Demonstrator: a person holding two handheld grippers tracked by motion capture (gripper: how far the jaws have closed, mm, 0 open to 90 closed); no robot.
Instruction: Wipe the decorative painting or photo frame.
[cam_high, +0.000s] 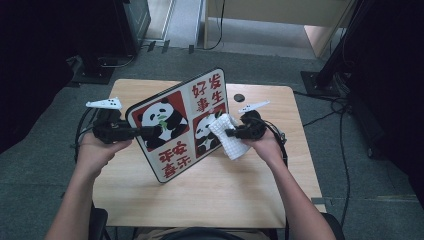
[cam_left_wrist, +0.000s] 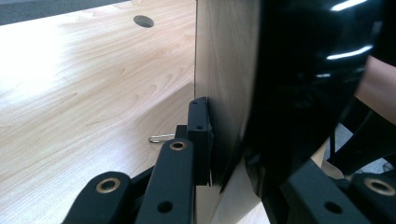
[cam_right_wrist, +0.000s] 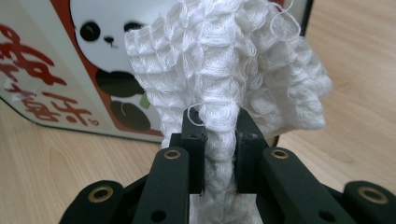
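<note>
One tray (cam_high: 172, 125), one cloth (cam_high: 227, 136) (white) — each claw-clamped.

The board (cam_high: 177, 125) had black-and-white pandas on red squares plus red characters; the cloth (cam_right_wrist: 224, 70) was plain white waffle weave.

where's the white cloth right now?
In the high view the white cloth is right of table centre, clamped in the right gripper and pressed against the right half of the panda board that the left gripper holds tilted.

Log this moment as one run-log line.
left gripper: shut on panda board, tilted on edge | right gripper: shut on white cloth, against board face | table
</note>
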